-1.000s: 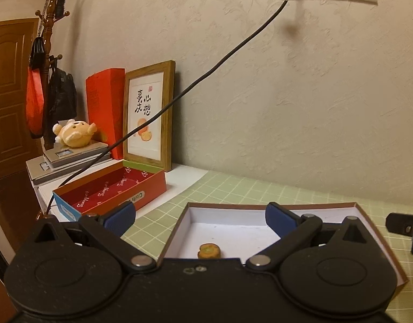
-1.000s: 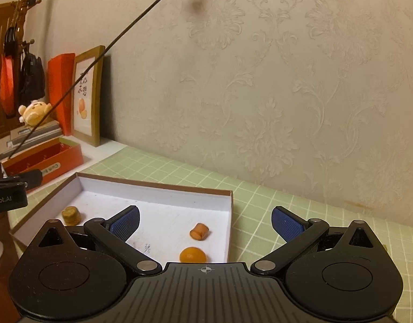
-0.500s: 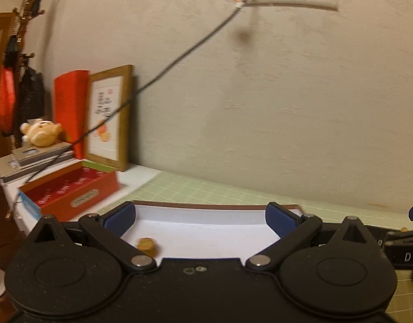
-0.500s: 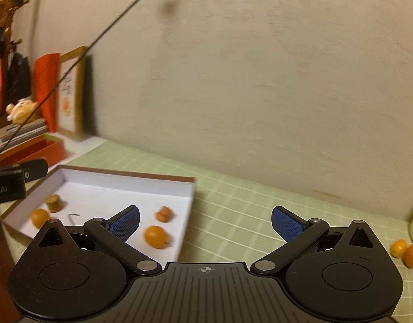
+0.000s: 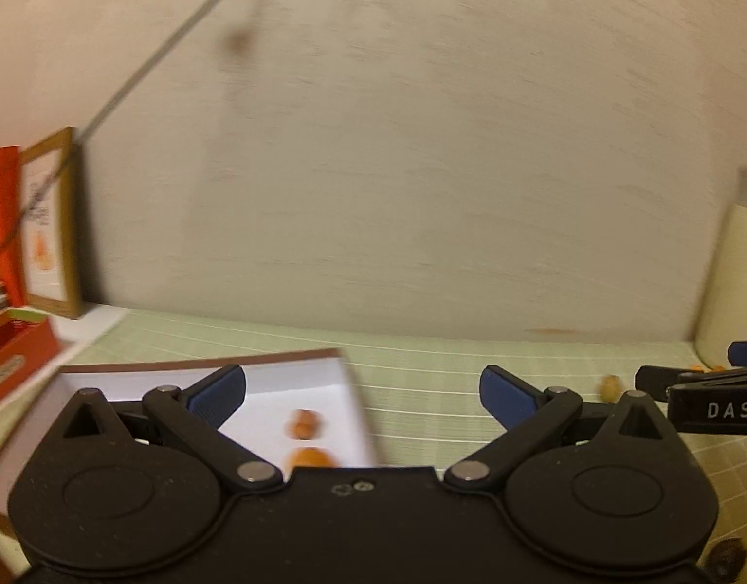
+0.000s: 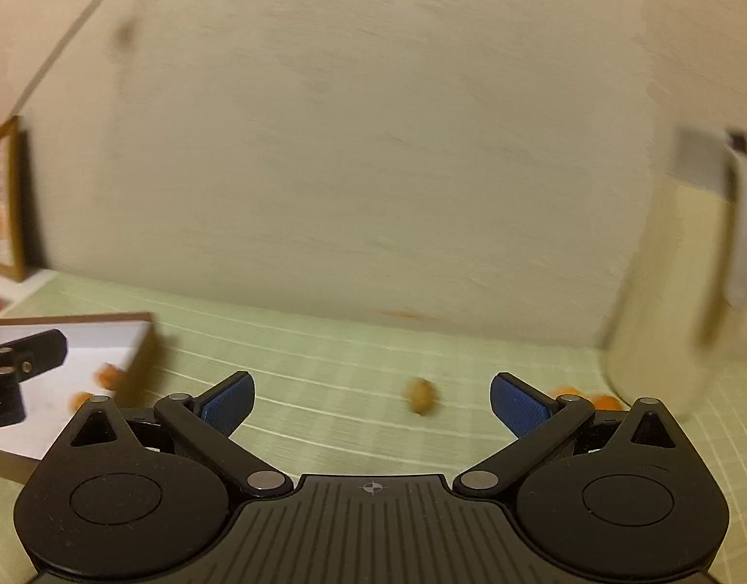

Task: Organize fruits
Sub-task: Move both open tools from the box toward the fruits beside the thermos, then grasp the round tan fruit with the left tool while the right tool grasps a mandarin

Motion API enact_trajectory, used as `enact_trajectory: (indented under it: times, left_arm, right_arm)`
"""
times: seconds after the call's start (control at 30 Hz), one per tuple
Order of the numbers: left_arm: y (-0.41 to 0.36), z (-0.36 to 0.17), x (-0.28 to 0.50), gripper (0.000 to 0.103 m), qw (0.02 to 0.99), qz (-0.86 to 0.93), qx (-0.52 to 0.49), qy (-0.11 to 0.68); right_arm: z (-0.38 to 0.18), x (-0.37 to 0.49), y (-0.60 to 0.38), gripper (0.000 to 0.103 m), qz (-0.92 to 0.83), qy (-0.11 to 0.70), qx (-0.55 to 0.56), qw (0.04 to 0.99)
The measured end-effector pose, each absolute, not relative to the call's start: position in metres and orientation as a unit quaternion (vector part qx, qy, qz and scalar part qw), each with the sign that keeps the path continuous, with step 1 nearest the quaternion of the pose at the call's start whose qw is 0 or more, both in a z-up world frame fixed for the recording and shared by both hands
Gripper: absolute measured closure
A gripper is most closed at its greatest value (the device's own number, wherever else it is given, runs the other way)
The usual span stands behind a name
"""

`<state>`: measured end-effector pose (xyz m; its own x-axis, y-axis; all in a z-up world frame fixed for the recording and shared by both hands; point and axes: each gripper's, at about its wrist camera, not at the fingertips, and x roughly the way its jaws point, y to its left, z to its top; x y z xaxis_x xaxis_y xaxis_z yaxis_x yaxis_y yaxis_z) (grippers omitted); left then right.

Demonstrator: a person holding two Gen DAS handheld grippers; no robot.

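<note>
A pale green checked mat [image 6: 354, 389] covers the table, which runs back to a cream patterned wall [image 6: 373, 146]. A dark cable [image 5: 144, 73] slants down across that wall toward a wooden picture frame [image 5: 52, 224] propped at the left, with a red box [image 5: 13, 360] lying in front of it. A tall cream container [image 6: 665, 301] stands at the right end of the mat.

Both views are smeared by motion, so the counts are the best the pictures allow. One shallow white tray with a brown rim [image 5: 295, 379] lies on the left part of the mat. Two small orange fruits [image 5: 302, 423] lie inside it near its right wall. One tan fruit [image 6: 422, 395] lies alone on the open mat, well apart from the tray. What appear to be two more orange fruits [image 6: 587, 398] lie close together near the foot of the cream container.

The left gripper [image 5: 363, 389] has its blue pads spread wide with nothing between them, above the tray's right edge. The right gripper [image 6: 372, 396] is likewise spread and empty, with the lone tan fruit showing between its fingers on the mat beyond.
</note>
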<state>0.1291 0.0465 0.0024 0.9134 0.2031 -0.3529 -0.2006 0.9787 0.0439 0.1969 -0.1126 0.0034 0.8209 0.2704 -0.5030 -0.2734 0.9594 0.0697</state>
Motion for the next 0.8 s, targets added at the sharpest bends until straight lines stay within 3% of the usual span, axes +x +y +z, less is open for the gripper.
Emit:
enact_trajectory:
  times: [0.37, 0.47, 0.8]
  left_arm:
    - [-0.046, -0.027, 0.183, 0.009, 0.979, 0.025, 0.012, 0.204]
    - [-0.065, -0.034, 0.197, 0.011, 0.977, 0.012, 0.017, 0.211]
    - [-0.096, -0.053, 0.245, 0.025, 0.969, -0.018, 0.036, 0.242]
  right_arm:
    - [-0.021, 0.222, -0.214, 0.001, 0.048, 0.283, 0.001, 0.958]
    - [-0.030, 0.234, -0.229, 0.010, 0.039, 0.293, 0.000, 0.955]
    - [-0.056, 0.268, -0.248, 0.025, 0.033, 0.322, 0.019, 0.946]
